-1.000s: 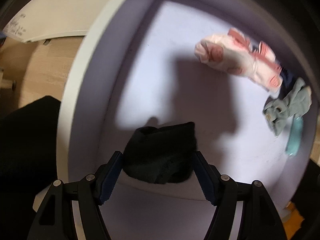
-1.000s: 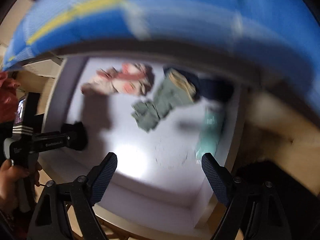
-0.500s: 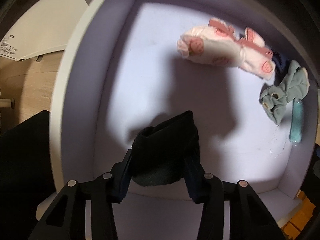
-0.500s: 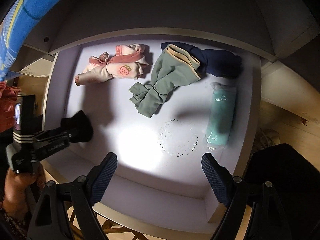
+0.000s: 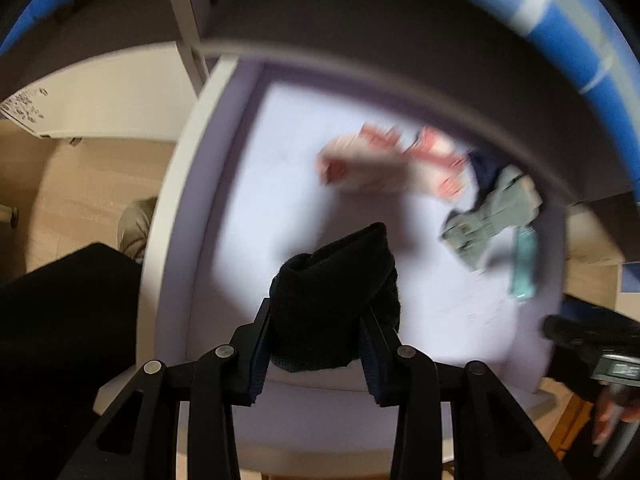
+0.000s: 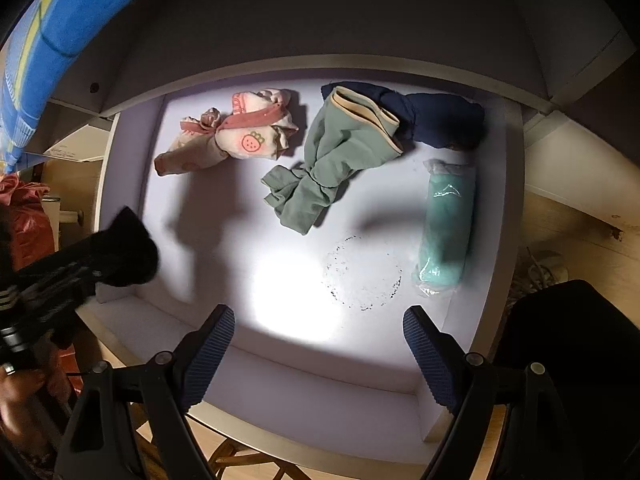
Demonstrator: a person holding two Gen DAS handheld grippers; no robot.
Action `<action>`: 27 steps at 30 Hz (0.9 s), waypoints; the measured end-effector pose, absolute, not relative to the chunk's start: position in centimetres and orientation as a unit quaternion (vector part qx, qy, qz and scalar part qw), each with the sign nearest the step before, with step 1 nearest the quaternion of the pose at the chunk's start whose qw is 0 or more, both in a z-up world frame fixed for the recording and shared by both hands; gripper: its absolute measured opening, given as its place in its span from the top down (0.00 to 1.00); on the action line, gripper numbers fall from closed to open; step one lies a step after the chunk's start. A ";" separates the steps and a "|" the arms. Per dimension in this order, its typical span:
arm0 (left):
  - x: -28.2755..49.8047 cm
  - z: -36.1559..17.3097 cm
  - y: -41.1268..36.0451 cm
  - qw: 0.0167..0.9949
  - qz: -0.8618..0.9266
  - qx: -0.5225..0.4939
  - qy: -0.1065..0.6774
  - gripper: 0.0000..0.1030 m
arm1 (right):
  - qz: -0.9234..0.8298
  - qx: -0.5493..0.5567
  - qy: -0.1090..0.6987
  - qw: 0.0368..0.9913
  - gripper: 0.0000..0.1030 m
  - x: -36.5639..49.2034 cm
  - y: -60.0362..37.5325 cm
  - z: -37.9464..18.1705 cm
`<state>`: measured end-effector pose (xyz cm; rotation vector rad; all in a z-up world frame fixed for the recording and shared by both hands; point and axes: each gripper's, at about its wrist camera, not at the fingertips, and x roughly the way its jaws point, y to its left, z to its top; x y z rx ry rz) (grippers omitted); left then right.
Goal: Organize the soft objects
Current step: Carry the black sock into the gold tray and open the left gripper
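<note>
My left gripper (image 5: 316, 344) is shut on a black sock (image 5: 334, 300) and holds it above the front left of a white drawer (image 6: 132, 320). The black sock also shows in the right wrist view (image 6: 128, 248). In the drawer lie a pink strawberry-print garment (image 6: 236, 136), a grey-green garment (image 6: 332, 160), a navy garment (image 6: 440, 120) and a teal roll in clear plastic (image 6: 446, 228). My right gripper (image 6: 318, 356) is open and empty over the drawer's front edge.
The drawer sits under a dark shelf (image 6: 320, 20) with blue bedding (image 6: 48, 52) above it. Wooden floor (image 5: 80, 184) lies to the left. A red bag (image 6: 28, 224) stands at the left. A dark chair (image 6: 560, 360) is at the right.
My left gripper closed on the black sock and lifted it up and back from the drawer floor. My right gripper stayed open and moved a little closer to the drawer.
</note>
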<state>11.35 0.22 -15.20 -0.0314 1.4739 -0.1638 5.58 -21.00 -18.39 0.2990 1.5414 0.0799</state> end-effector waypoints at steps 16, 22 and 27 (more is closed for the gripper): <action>14.8 9.1 -3.6 0.856 -0.196 -0.037 0.477 0.63 | 0.054 0.129 0.696 0.704 0.16 5.2 -19.8 -18.0; 21.1 12.3 -7.9 0.868 -0.189 -0.016 0.459 0.63 | 0.057 0.137 0.698 0.701 0.16 5.1 -19.9 -18.0; 26.6 12.0 -10.2 0.879 -0.155 -0.002 0.451 0.63 | 0.063 0.151 0.699 0.697 0.16 5.1 -20.1 -17.8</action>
